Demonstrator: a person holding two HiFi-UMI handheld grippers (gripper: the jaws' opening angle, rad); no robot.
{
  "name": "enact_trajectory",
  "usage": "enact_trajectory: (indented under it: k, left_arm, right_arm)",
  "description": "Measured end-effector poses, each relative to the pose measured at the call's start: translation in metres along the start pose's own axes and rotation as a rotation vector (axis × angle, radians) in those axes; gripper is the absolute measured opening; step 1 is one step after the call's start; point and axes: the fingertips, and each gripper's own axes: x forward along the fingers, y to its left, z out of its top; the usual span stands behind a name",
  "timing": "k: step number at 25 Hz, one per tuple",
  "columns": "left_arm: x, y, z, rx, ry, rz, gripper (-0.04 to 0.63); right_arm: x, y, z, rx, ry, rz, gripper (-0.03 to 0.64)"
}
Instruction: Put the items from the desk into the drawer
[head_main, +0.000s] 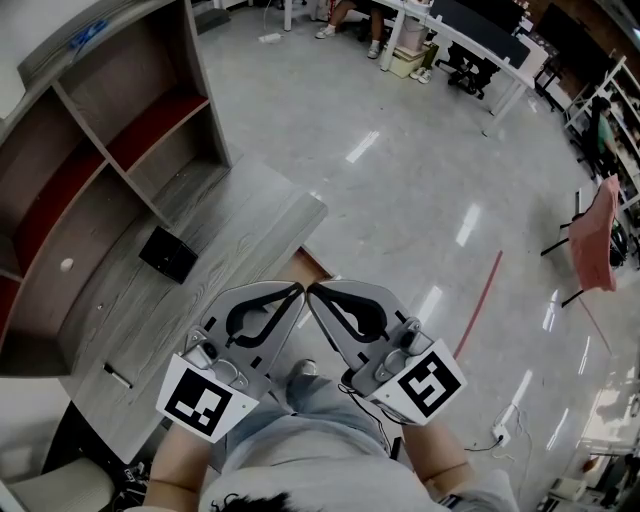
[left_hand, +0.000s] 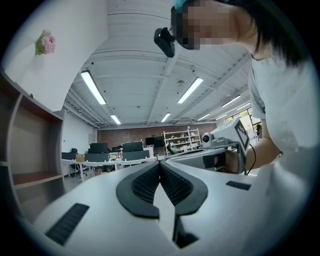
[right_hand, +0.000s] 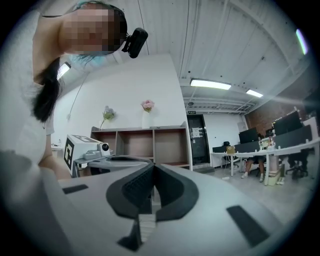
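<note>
in the head view both grippers are held close to the person's body at the bottom centre of the frame, angled so their tips nearly meet. the left gripper (head_main: 297, 290) has its jaws pressed together with nothing between them; its own view confirms this, the ribbed black pads (left_hand: 145, 184) meeting at the tip (left_hand: 160, 164). the right gripper (head_main: 313, 290) is the same: its jaws are closed tight and empty, with the dark pads (right_hand: 134, 189) touching at the front (right_hand: 152, 168). each gripper shows in the other's view, the right one at the right edge of the left gripper view and the left one at the left of the right gripper view.

the grey wood-grain desk (head_main: 250, 215) fills the left half of the head view. a small black box (head_main: 168, 254) sits on it in the left middle of the frame, well apart from both grippers. a thin short stick-like item (head_main: 118, 376) lies lower left on the desk, near the left gripper's marker cube (head_main: 205, 398); what it is cannot be made out. an open shelf unit (head_main: 110, 130) stands at the upper left, at the desk's far side. a brown edge (head_main: 312, 262) shows just under the desk's rounded corner, right above the gripper tips; whether this is the drawer cannot be told.
</note>
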Motion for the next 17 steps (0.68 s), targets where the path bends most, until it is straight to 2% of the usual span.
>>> enact_trajectory:
  k: [2, 6, 9, 14, 17]
  left_arm:
    - [0.0, -0.0003, 0.0006, 0.003, 0.0, 0.003, 0.011]
    - [-0.0008, 0.0011, -0.0002, -0.003, -0.001, 0.012, 0.011]
    - [-0.0007, 0.0012, -0.0007, -0.005, 0.0, 0.016, 0.011]
    - [-0.0005, 0.001, 0.0, 0.001, -0.002, 0.018, 0.01]
    - [-0.0005, 0.0014, -0.0003, -0.001, -0.002, 0.021, 0.011]
  right_arm:
    - [0.0007, 0.0, 0.0033, -0.004, -0.019, 0.005, 0.009]
    - [0.0012, 0.0003, -0.003, 0.003, 0.018, 0.006, 0.009]
    - [0.0025, -0.0004, 0.0031, -0.007, -0.019, 0.008, 0.009]
    - [0.0012, -0.0004, -0.0013, 0.0, 0.014, 0.011, 0.009]
    - [0.0023, -0.0008, 0.0035, -0.011, -0.014, 0.014, 0.009]
